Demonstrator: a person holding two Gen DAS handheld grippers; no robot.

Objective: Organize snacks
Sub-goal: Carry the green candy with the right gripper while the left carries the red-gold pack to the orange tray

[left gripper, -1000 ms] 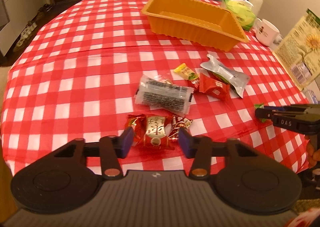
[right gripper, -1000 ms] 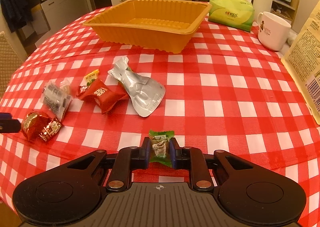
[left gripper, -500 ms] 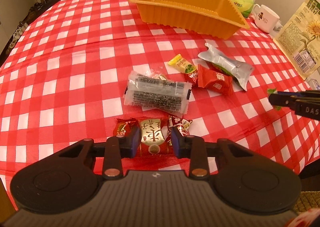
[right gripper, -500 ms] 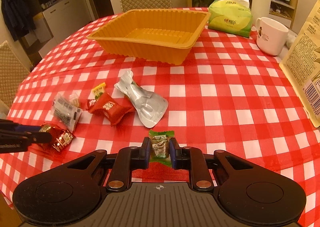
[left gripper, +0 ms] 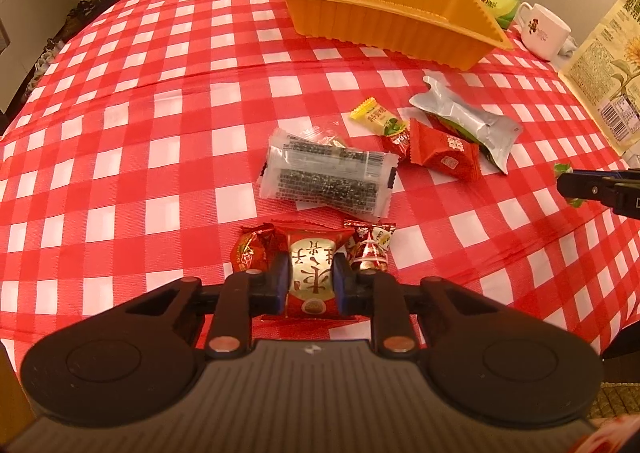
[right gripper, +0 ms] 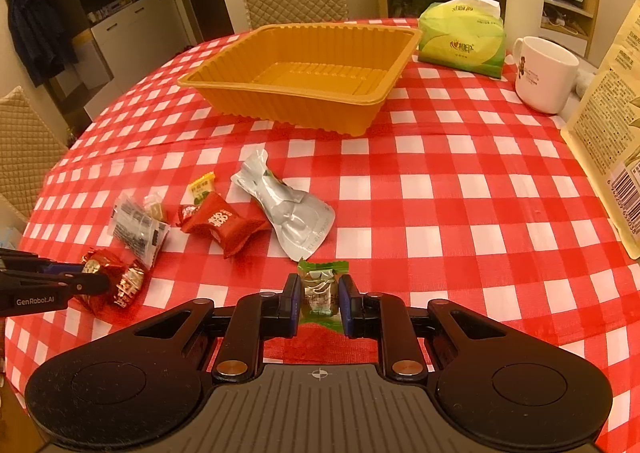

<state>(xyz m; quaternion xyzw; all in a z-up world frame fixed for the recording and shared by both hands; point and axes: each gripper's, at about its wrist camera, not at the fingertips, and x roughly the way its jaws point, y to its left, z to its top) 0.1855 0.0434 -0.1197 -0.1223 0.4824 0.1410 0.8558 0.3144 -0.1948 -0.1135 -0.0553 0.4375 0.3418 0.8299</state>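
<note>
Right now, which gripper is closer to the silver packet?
Right. The right gripper, clamping a green candy, sits just before the silver packet. The left gripper is farther off, past several snacks.

Warm amber indoor light; sharp focus; fisheye-bent, vignetted edges.

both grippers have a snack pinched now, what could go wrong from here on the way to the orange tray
1. The left gripper has just closed on the red-and-gold candy packet; two small red foil candies touch it and may get dragged.
2. The right gripper pinches the slippery green candy wrapper, which could slip out.
3. The orange plastic tray sits far back, so a drop lands short.
</note>
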